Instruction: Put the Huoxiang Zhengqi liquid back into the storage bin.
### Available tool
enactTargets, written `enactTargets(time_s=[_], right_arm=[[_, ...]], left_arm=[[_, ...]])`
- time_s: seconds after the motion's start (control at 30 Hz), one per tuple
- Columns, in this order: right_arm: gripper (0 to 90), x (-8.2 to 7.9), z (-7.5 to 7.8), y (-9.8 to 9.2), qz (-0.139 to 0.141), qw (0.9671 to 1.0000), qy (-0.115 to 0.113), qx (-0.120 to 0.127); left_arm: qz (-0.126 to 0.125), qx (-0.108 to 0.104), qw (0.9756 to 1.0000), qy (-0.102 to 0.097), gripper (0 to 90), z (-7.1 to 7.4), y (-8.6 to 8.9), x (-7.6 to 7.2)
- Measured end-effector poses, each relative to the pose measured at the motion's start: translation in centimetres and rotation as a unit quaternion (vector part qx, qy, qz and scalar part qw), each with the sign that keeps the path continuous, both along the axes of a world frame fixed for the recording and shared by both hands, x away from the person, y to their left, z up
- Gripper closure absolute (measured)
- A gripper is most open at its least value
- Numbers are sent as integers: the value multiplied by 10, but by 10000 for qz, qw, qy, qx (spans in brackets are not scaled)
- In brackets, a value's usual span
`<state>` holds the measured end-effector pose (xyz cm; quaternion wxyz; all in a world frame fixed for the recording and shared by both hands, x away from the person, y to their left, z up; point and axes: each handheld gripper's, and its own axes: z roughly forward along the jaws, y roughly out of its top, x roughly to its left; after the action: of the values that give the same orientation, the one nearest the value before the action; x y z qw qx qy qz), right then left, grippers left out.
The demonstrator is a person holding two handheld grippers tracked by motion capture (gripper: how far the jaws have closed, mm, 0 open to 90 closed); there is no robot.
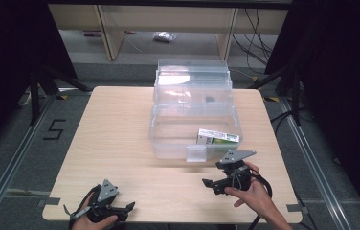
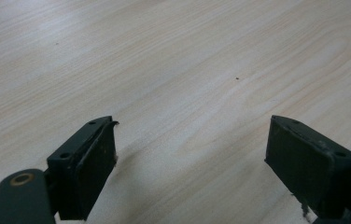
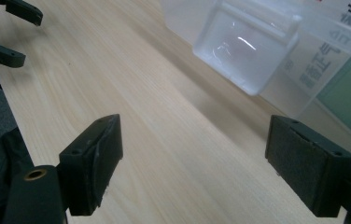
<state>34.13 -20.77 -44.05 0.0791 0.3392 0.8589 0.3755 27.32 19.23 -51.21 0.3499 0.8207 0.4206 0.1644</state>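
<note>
A clear plastic box [image 1: 168, 143] stands at the middle right of the wooden table [image 1: 116, 124], its lid [image 1: 192, 79] tipped up at the back. Inside, at the front right, lies a white and green carton [image 1: 218, 137]. My left gripper [image 1: 129, 207] rests near the front left edge, open, with bare wood between its jaws [image 2: 192, 135]. My right gripper [image 1: 209, 186] is open just in front of the box and points left. In its own view [image 3: 194, 135] the box's front latch [image 3: 246, 44] and the carton [image 3: 346, 88] lie ahead to the right, and the left gripper's fingers [image 3: 5, 55] show far off.
The table's left half is bare wood. On the floor left of it is a black "5" mark [image 1: 53, 129]. Behind the table are wooden furniture legs [image 1: 110, 33], a small bag [image 1: 163, 36] and cables [image 1: 257, 43]. Dark stands [image 1: 37, 91] flank both sides.
</note>
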Motion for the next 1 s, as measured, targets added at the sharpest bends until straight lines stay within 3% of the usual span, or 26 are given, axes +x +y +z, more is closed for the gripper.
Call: enactTargets(time_s=[0.47, 0.57, 0.63, 0.7, 0.77, 0.83, 1.0], right_arm=[[198, -10, -20, -8, -92, 9999, 93, -22], [189, -15, -23, -13, -175, 9997, 165, 75], [186, -17, -26, -16, -203, 9997, 93, 106], [184, -21, -28, -18, -282, 9992, 220, 172], [181, -21, -32, -21, -209, 9996, 84, 159], [177, -23, -35, -22, -219, 9995, 114, 206], [166, -30, -40, -24, -273, 9991, 250, 204]], left_arm=[[-25, -81, 10000, -23, 156, 0, -1, -1], [-46, -70, 10000, -29, 156, 0, -1, -1], [-55, -64, 10000, -26, 156, 0, -1, -1], [-30, -85, 10000, -10, 156, 0, -2, -1], [-35, -97, 9999, -20, 156, 0, -3, -2], [-30, -104, 9999, -12, 156, 0, -2, -1], [-67, 44, 10000, 20, 156, 1, -1, 0]])
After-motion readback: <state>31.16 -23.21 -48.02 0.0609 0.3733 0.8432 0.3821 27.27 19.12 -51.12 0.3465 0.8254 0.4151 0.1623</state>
